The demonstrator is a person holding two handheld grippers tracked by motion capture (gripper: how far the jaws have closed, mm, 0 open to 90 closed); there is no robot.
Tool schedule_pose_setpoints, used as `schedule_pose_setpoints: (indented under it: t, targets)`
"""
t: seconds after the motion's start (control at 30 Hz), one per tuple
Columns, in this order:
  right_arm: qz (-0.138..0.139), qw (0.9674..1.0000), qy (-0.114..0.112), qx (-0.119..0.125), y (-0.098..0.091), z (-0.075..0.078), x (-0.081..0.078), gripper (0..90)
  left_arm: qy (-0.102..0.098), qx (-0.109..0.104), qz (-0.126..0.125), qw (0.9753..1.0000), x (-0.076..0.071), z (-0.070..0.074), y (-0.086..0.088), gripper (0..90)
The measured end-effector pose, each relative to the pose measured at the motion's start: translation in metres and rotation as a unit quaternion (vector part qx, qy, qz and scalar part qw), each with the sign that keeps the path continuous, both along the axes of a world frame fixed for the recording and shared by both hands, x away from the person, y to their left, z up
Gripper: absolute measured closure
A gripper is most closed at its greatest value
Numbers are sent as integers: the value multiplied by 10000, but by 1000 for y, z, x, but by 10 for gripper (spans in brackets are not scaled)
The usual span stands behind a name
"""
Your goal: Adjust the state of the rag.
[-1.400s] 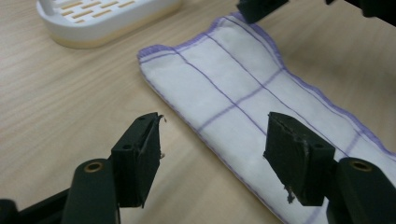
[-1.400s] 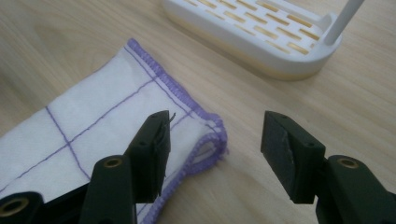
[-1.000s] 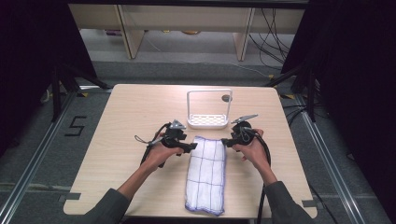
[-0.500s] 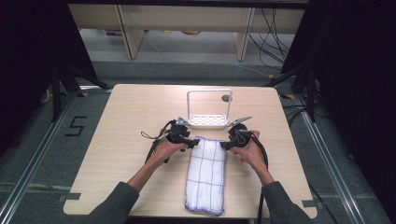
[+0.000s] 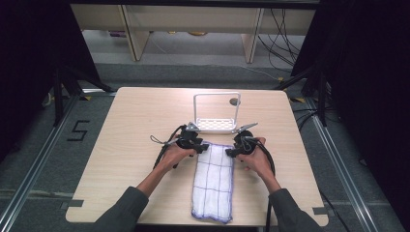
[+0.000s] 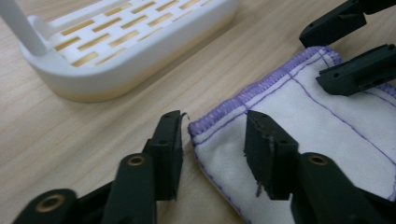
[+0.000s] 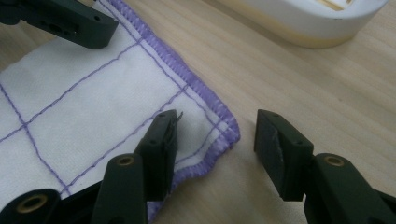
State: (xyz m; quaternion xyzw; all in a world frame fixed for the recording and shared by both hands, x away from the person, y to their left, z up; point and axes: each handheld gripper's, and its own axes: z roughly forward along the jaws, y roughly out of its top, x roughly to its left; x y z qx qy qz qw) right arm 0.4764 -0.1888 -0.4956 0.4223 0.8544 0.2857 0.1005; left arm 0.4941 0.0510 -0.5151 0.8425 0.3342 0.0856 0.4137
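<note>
A white cloth (image 5: 213, 181) with purple grid stitching and purple hem lies folded lengthwise on the table, running toward the near edge. My left gripper (image 5: 202, 146) stands open at the cloth's far left corner (image 6: 196, 128), its jaws straddling that corner. My right gripper (image 5: 230, 152) is open too, with the far right corner (image 7: 226, 133) lying between its jaws. Neither holds the cloth. The right gripper's fingers (image 6: 355, 72) hover over the far hem in the left gripper view.
A white slotted rack (image 5: 216, 125) with an upright frame stands just beyond the cloth, close to both grippers. The wooden table (image 5: 130, 130) has bare room on the left and right. Dark stands and cables surround the table.
Both grippers have moved forward and inward to the cloth's far corners, lowering so their open jaws sit around the corners. The cloth has not moved.
</note>
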Motion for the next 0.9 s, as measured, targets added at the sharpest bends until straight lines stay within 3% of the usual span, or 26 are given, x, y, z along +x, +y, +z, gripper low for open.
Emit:
schedule_pose_setpoints:
  t: [0.13, 0.27, 0.4, 0.47, 0.53, 0.57, 0.67, 0.7, 0.77, 0.87, 0.9]
  targets:
    - [97, 9999, 1, 27, 2, -1, -1, 584, -54, -20, -92, 9999, -1, 0, 0, 756]
    - [171, 9998, 20, 137, 1, 0, -2, 684, -67, -2, -159, 9999, -2, 1, 2, 829]
    - [244, 9990, 49, 373, 2, -3, -3, 793, -106, 28, -183, 9998, -2, 2, 3, 847]
    - [314, 9989, 32, 340, 1, -3, -2, 817, -128, 27, -187, 9997, -3, 2, 3, 853]
    - [369, 9987, -34, 352, 0, -4, -1, 828, -178, 38, -193, 9996, -4, 3, 4, 857]
    - [336, 9987, 56, 383, 1, -2, -2, 831, -207, 36, -170, 9996, -4, 4, 5, 858]
    - [397, 9985, -161, 340, 3, -4, 0, 834, -257, 6, -164, 9995, -6, 8, 7, 861]
    - [346, 9987, -80, 366, 5, -3, -1, 835, -299, 2, -163, 9994, -7, 10, 8, 862]
    - [418, 9985, -85, 344, 4, 0, -1, 837, -354, 19, -171, 9992, -8, 13, 9, 863]
    - [415, 9976, -225, 500, 6, 5, -2, 840, -404, -78, -163, 9990, -11, 19, 12, 863]
    - [429, 9978, -155, 473, 5, 9, -3, 840, -420, -108, -163, 9989, -11, 21, 12, 863]
